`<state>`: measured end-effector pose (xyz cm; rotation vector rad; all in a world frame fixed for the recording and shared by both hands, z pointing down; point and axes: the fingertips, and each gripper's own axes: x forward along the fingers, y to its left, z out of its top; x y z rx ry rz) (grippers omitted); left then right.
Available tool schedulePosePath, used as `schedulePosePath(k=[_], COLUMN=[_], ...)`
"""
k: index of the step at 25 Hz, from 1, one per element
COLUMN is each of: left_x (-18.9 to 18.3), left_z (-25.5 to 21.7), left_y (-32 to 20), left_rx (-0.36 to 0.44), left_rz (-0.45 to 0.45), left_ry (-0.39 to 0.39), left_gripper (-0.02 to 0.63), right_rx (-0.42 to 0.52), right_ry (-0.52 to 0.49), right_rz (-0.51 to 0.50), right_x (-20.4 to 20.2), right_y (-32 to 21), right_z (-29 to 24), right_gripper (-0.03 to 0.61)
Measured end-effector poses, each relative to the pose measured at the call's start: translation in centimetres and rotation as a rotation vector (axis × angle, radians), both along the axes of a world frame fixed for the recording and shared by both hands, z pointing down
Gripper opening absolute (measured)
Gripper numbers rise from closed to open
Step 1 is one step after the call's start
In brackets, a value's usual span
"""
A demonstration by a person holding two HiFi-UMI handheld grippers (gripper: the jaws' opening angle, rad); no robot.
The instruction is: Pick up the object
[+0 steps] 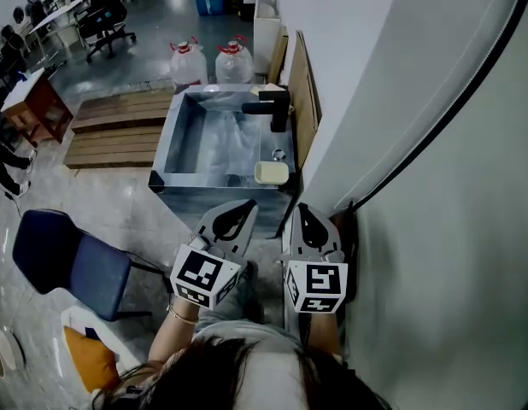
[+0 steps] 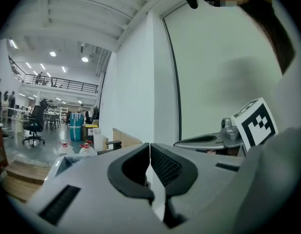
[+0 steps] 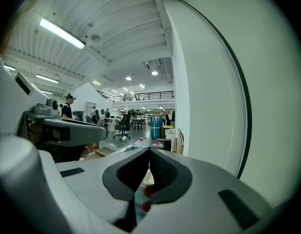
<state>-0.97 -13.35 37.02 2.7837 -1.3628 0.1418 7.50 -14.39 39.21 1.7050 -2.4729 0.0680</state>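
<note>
Holding: nothing is gripped
Left gripper (image 1: 247,205): fingers pressed together, lower centre of frame
Right gripper (image 1: 301,209): fingers pressed together, just beside it
Object: pale block (image 1: 271,172) is set on sink (image 1: 177,137) rim, frame centre

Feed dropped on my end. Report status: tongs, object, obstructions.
Left tongs shut, empty; right tongs shut, empty. Both held short of the sink. Pale yellow block on sink's near right rim, untouched. Path to it looks clear.
</note>
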Motion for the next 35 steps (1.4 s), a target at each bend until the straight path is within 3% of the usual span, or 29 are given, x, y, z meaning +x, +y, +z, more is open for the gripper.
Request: schedulePosePath(k=[35], left_x=[-0.2], left_z=[1.8], left_y=[-13.2], left_rx=[-0.051], left_rz=[0.097], left_ry=[0.006], left_gripper=[0.009], right_rx=[-0.182], right_ry=[0.139], right_rz=[-0.001], right_x=[-1.8], right_y=[-13.9], right_z=[7.6], right_gripper=[0.028])
